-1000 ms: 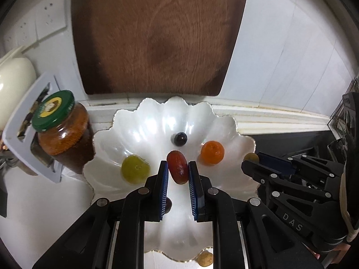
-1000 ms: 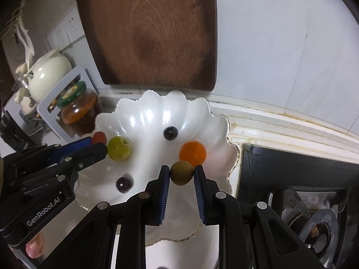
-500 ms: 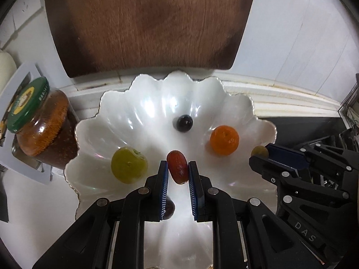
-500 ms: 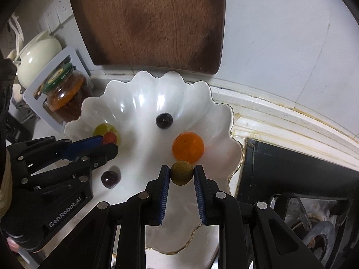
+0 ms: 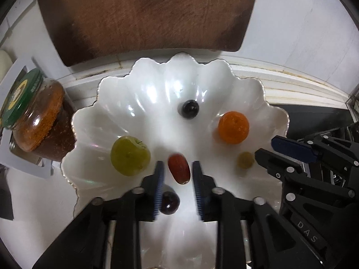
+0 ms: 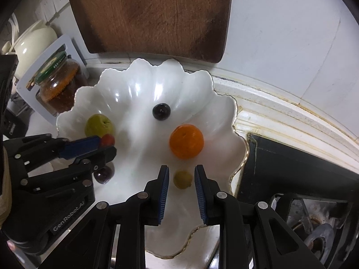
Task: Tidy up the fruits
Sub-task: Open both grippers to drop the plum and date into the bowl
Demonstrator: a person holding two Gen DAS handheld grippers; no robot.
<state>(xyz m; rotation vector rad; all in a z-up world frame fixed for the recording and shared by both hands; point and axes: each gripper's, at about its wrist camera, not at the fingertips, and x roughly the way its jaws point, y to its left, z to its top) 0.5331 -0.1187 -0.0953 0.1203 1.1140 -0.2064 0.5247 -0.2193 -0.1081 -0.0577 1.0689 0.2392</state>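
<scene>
A white scalloped plate (image 5: 139, 103) (image 6: 202, 94) holds a green fruit (image 5: 130, 155) (image 6: 98, 125), an orange (image 5: 233, 127) (image 6: 186, 141), a dark grape (image 5: 190, 109) (image 6: 161, 111) and a dark red grape (image 5: 169, 202) (image 6: 103, 174). My left gripper (image 5: 177, 171) (image 6: 107, 144) is open, and a red oblong fruit (image 5: 179, 168) (image 6: 107, 139) lies free between its jaws. My right gripper (image 6: 181, 174) (image 5: 264, 150) is open, and a small olive-green fruit (image 6: 182, 179) (image 5: 245, 160) lies between its jaws on the plate.
A glass jar with a green lid (image 5: 36, 118) (image 6: 58, 85) stands left of the plate in a white holder. A wooden board (image 5: 145, 11) leans on the wall behind. A cream teapot (image 6: 33, 42) is at the far left. A gas stove (image 6: 314, 201) lies to the right.
Both grippers have opened and let go of their fruits. The red fruit and the olive-green fruit now lie on the plate. Both grippers moved closer over the plate.
</scene>
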